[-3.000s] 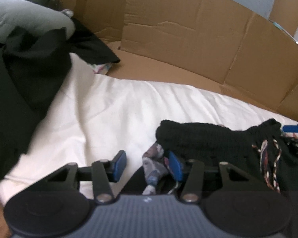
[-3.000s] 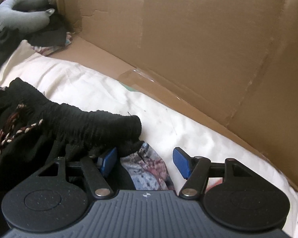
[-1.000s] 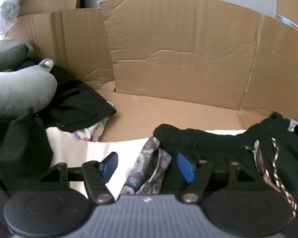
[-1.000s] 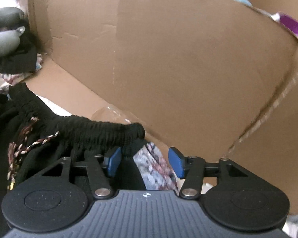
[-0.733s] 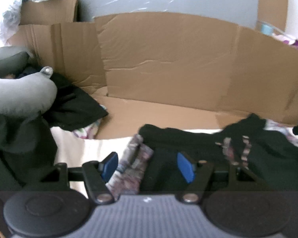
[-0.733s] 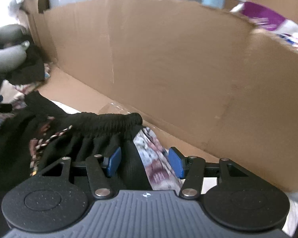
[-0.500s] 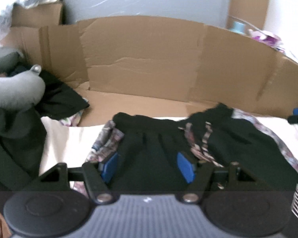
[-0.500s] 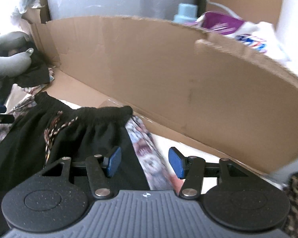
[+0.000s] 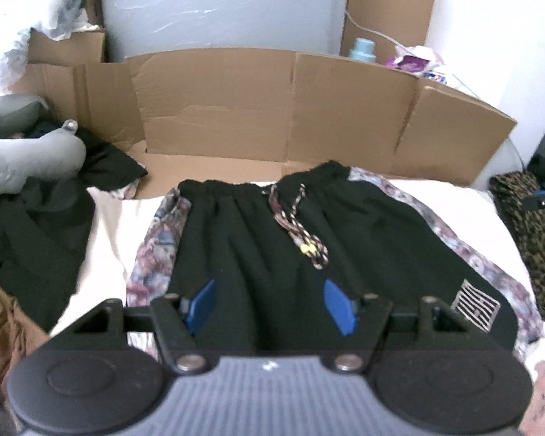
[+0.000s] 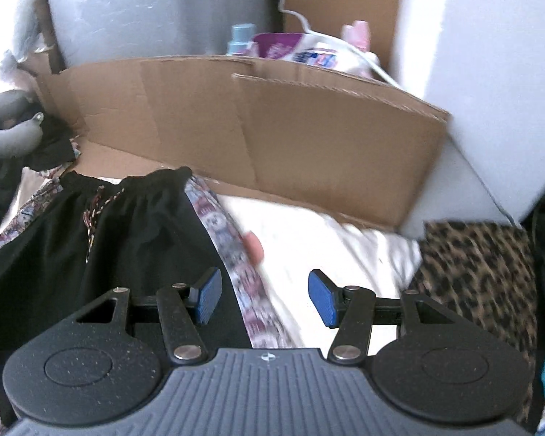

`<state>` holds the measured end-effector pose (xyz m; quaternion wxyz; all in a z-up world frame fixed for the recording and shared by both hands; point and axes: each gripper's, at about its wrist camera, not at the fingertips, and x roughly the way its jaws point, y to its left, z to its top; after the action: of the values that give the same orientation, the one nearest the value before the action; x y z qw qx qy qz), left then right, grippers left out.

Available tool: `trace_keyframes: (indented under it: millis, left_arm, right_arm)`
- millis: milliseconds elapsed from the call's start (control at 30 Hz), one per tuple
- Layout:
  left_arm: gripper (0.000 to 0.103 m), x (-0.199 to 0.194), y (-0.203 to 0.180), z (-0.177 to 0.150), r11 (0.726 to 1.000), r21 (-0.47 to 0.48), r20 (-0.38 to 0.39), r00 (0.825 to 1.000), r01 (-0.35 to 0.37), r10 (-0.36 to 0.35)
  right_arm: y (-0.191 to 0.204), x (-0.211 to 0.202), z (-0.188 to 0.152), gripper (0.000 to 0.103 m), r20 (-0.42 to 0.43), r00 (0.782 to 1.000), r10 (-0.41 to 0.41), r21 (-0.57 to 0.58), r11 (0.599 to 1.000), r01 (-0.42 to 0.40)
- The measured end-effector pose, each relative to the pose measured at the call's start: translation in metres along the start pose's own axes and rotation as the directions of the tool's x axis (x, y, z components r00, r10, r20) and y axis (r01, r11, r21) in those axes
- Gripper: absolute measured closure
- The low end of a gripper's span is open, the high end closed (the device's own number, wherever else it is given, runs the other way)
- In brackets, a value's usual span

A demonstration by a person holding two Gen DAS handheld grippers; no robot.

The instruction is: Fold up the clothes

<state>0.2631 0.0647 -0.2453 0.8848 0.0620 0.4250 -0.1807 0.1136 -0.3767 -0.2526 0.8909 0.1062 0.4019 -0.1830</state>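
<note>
You have one pair of black shorts (image 9: 272, 239), one grey neck pillow (image 9: 25, 160), one leopard-print cloth (image 10: 479, 276), one blue bottle (image 9: 361, 50) and two grippers.

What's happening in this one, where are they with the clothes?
A person with a handheld gripper in each hand is working on black shorts with floral side panels, spread flat, waistband away, on a white sheet in front of a cardboard wall. The left gripper sits over the shorts' middle, the right gripper over their floral edge. Both are open and hold nothing. No fold is made yet.
</note>
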Motion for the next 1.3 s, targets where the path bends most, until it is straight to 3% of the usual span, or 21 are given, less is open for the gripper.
trace_keyframes:
  millis: [200, 633, 867, 1167, 1233, 1300]
  left_arm:
    - [0.034, -0.027, -0.013, -0.023, 0.999, -0.05, -0.04, 0.999, -0.014, 0.012]
    - [0.034, -0.034, -0.061, -0.085, 0.985, -0.158, -0.159, 0.983, 0.063, -0.088]
    - [0.034, -0.017, -0.093, -0.108, 0.978, -0.178, -0.217, 0.965, 0.112, -0.15]
    - [0.034, 0.014, -0.137, -0.136, 0.977, -0.116, -0.32, 0.924, 0.182, -0.21]
    - [0.04, 0.02, -0.141, -0.142, 0.972, -0.132, -0.34, 0.912, 0.194, -0.228]
    - [0.063, 0.026, -0.142, -0.148, 0.963, -0.167, -0.356, 0.898, 0.211, -0.259]
  right_arm:
    - [-0.012, -0.024, -0.032, 0.043, -0.013, 1.0, -0.006, 0.054, 0.999, 0.007]
    - [-0.042, -0.042, -0.107, 0.044, -0.057, 0.998, -0.027, 0.172, 0.984, 0.037]
    - [-0.064, -0.026, -0.146, 0.046, -0.111, 0.993, -0.029, 0.237, 0.97, 0.055]
    - [-0.065, 0.006, -0.181, 0.056, -0.157, 0.987, 0.026, 0.323, 0.946, 0.026]
    - [-0.062, 0.01, -0.185, 0.056, -0.163, 0.986, 0.034, 0.318, 0.948, 0.02]
    - [-0.06, 0.013, -0.187, 0.056, -0.161, 0.986, 0.034, 0.308, 0.951, 0.017]
